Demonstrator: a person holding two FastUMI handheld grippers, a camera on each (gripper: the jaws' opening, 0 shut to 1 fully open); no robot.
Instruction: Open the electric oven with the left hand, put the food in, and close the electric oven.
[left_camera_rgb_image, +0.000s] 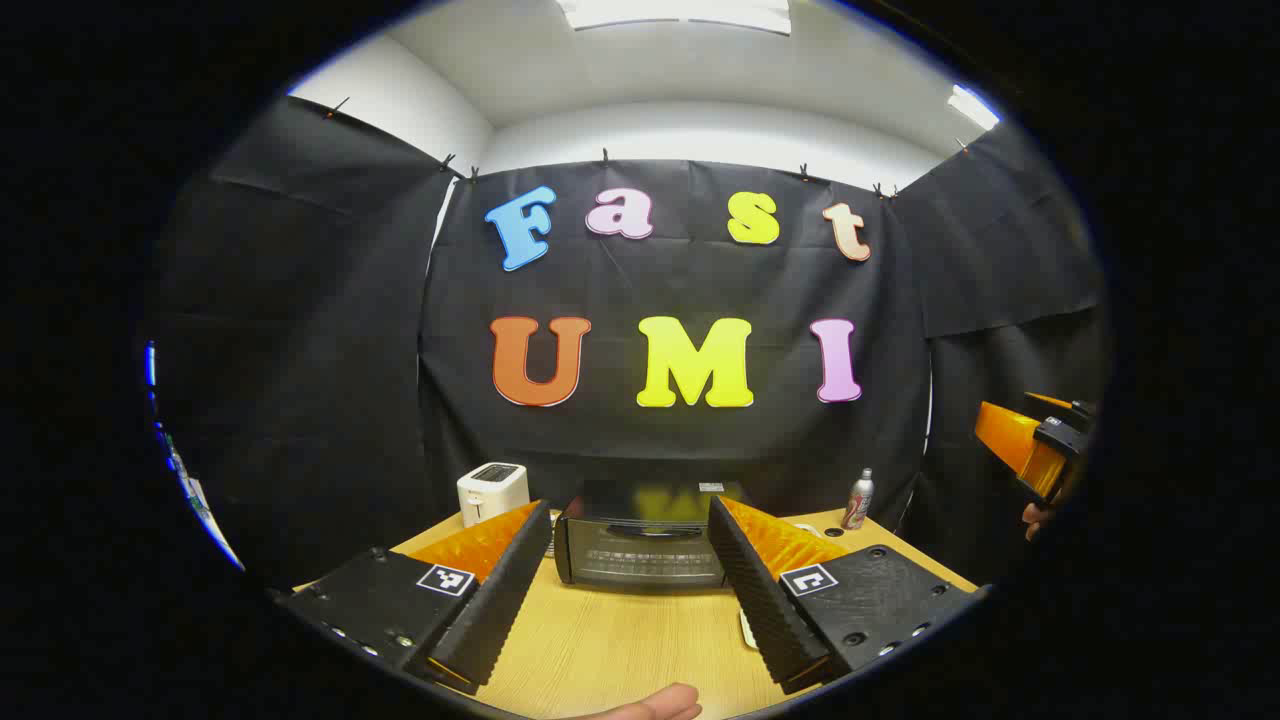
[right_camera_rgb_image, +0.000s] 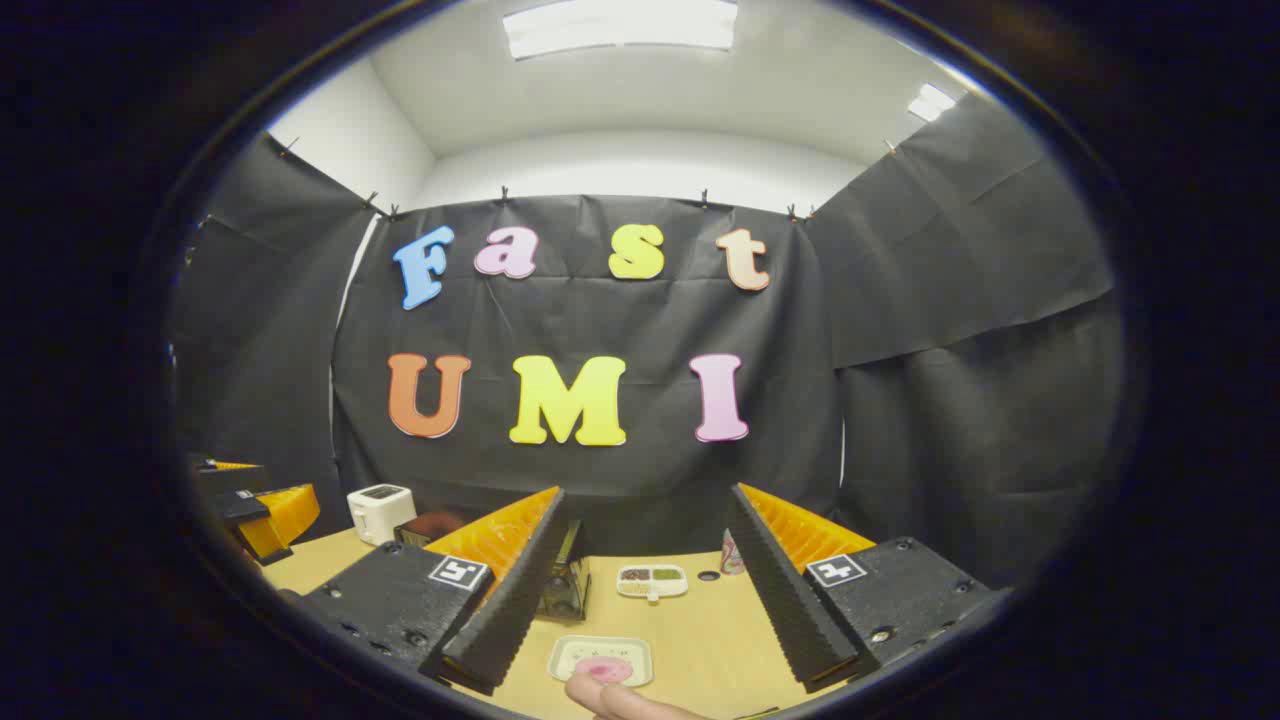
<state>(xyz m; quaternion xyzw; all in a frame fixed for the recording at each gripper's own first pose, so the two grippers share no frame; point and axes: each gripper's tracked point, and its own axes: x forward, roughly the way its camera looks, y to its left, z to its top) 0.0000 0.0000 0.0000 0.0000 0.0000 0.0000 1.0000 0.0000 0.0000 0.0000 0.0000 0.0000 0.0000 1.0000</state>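
Note:
The black electric oven (left_camera_rgb_image: 640, 550) stands on the wooden table (left_camera_rgb_image: 620, 640) with its door closed, straight ahead of my left gripper (left_camera_rgb_image: 630, 510), which is open and holds nothing. In the right gripper view a small pale tray (right_camera_rgb_image: 570, 655) carries a pink piece of food (right_camera_rgb_image: 605, 668), low between the fingers of my right gripper (right_camera_rgb_image: 648, 495), which is also open and holds nothing. Part of the oven (right_camera_rgb_image: 562, 590) peeks out behind that gripper's left finger. The right gripper (left_camera_rgb_image: 1040, 445) hangs at the far right, the left gripper (right_camera_rgb_image: 255, 510) at the far left.
A white toaster (left_camera_rgb_image: 492, 490) stands left of the oven and a slim can (left_camera_rgb_image: 858, 498) to its right. A small divided dish (right_camera_rgb_image: 652, 580) lies behind the tray. A person's fingertip (right_camera_rgb_image: 620, 700) shows at the table's near edge.

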